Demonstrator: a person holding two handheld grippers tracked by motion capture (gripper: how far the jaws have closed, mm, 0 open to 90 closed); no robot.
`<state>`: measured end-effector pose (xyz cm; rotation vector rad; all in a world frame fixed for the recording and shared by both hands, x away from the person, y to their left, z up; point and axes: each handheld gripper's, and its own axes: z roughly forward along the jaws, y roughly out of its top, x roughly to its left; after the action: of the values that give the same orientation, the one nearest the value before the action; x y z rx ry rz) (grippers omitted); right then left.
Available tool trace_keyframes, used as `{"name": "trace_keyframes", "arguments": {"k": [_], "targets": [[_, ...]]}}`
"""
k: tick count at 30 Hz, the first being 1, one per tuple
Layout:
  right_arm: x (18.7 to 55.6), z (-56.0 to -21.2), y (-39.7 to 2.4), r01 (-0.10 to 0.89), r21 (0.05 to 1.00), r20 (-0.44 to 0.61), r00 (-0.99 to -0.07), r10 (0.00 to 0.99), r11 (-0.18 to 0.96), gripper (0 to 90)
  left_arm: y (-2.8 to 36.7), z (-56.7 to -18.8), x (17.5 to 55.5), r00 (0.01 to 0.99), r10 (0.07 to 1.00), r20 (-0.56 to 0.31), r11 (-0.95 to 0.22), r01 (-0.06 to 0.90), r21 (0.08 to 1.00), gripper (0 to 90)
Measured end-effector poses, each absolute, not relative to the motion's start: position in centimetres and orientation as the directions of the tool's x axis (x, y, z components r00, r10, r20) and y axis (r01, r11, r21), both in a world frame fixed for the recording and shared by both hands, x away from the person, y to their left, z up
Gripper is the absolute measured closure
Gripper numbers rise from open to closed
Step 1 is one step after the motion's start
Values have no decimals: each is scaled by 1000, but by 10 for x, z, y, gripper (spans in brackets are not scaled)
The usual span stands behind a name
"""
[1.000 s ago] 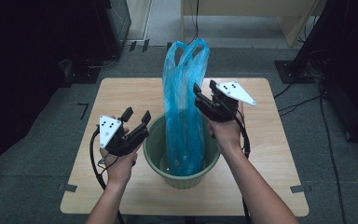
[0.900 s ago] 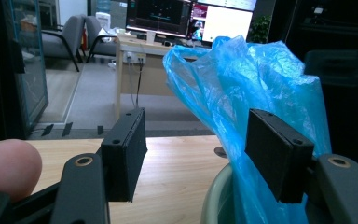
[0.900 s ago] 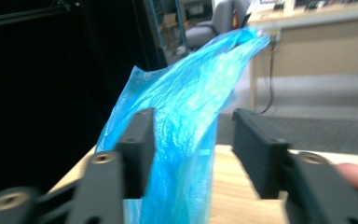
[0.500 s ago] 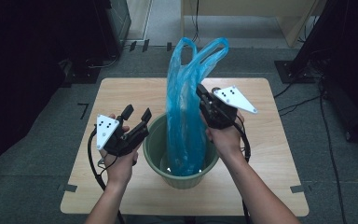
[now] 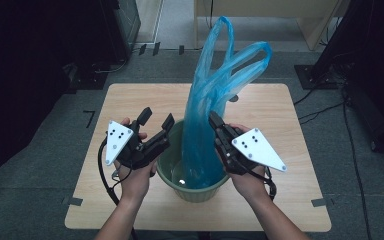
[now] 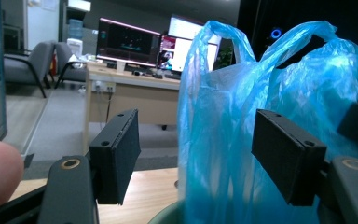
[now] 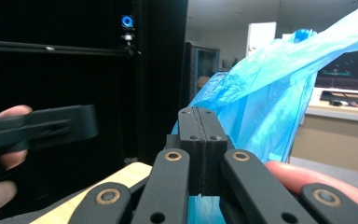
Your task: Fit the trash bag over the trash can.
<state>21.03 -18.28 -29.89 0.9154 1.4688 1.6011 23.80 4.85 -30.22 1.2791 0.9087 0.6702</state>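
Note:
A blue plastic bag point(image 5: 207, 110) stands tall out of a green bin point(image 5: 166, 162) at the middle of the wooden table point(image 5: 285, 130). Its two handles point(image 5: 252, 52) splay apart at the top. My right gripper point(image 5: 213, 120) is at the bag's right side, just above the bin's rim, shut on the bag's film. In the right gripper view its jaws point(image 7: 202, 119) are pressed together with the bag point(image 7: 265, 93) behind them. My left gripper point(image 5: 157, 117) hovers open at the bin's left rim, holding nothing. In the left gripper view the bag point(image 6: 223, 121) sits between its pads point(image 6: 116, 154).
The table's far edge and both side edges are close around the bin. Cables point(image 5: 325, 107) trail on the grey floor to the right, and dark equipment stands on both sides. A desk with lit monitors point(image 6: 128, 42) shows far off in the left gripper view.
My right gripper has dropped from beside the bag's upper part to just above the bin's rim. The bag's handles have spread wider. The left gripper has barely moved.

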Motion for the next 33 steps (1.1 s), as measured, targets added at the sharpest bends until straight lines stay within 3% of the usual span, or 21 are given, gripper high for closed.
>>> {"name": "trace_keyframes", "arguments": {"k": [14, 20, 25, 29, 33], "targets": [[170, -313, -173, -150, 989, -73, -509, 858, -6, 900, 23, -288, 238, 561, 816, -140, 138, 47, 989, 277], [158, -319, -174, -177, 984, -91, -522, 848, -3, 900, 19, -286, 241, 582, 804, -122, 109, 59, 992, 500], [155, -322, -178, -184, 983, -106, -528, 843, 8, 864, 20, -289, 239, 606, 787, -117, 106, 54, 993, 882], [153, -324, -183, -186, 982, -102, -526, 844, 3, 848, 22, -291, 237, 622, 774, -117, 107, 53, 993, 900], [150, -324, -188, -203, 979, -119, -534, 837, 10, 758, 24, -292, 233, 649, 752, -115, 121, 36, 992, 900]]}}
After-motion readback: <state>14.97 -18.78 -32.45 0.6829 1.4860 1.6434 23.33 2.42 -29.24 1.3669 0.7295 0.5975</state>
